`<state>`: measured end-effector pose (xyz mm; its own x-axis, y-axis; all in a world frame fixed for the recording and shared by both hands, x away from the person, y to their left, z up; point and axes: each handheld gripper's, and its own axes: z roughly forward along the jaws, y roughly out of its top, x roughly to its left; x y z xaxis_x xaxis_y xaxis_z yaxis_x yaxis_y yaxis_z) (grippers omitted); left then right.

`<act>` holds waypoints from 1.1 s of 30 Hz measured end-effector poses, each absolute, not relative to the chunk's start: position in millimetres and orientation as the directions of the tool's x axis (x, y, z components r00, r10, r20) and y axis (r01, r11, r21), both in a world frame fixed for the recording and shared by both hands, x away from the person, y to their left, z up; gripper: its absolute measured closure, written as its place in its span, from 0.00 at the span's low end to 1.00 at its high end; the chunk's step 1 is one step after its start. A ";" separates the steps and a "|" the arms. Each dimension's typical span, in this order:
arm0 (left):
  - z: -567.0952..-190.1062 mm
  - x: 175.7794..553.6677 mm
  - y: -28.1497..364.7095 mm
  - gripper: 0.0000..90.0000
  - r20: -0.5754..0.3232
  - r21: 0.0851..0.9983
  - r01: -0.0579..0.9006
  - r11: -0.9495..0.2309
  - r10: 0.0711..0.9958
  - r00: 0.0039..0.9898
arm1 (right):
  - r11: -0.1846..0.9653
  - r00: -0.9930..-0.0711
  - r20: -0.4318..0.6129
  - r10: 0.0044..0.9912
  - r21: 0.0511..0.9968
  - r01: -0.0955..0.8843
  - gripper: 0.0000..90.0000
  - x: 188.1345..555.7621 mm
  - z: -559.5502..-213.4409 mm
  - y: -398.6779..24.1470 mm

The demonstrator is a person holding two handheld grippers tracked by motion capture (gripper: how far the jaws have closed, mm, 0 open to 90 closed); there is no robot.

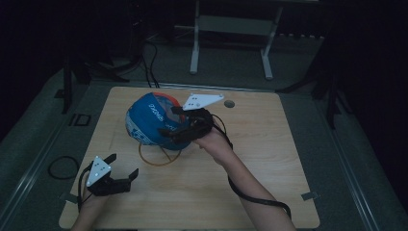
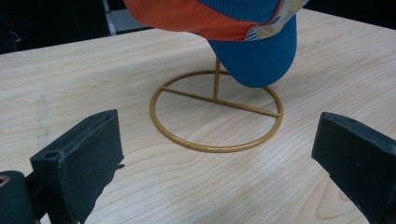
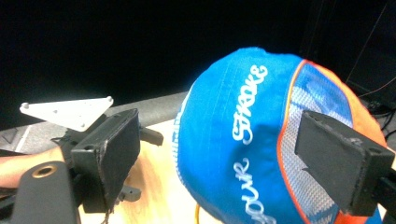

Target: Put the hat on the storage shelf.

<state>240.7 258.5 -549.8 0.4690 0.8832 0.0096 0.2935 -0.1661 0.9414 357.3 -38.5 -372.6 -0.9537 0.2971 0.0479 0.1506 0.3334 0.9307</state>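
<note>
We see a dim lab/test room: bare wood table [image 1: 269,144], floor cables [image 1: 149,62], white equipment frame [image 1: 231,29] behind.

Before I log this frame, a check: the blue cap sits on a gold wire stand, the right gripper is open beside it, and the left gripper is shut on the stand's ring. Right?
Not quite. The left gripper is not shut on the ring: its jaws stand wide open, short of the gold wire stand and touching nothing, as the left gripper view shows. The rest holds: the blue cap sits on the stand and the right gripper is open at it.
</note>
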 end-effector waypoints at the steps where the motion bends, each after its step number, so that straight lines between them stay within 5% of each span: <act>1: -550.0 240.8 258.6 0.02 0.005 0.942 0.294 -0.162 0.882 0.471 | 0.336 -0.954 0.045 0.296 0.930 0.148 0.16 357.3 -374.0 -40.6; 33: -557.9 242.2 251.2 0.03 0.002 0.939 0.297 -0.175 0.863 0.504 | 0.407 -0.948 0.006 0.319 0.902 0.143 0.17 343.1 -444.0 -96.3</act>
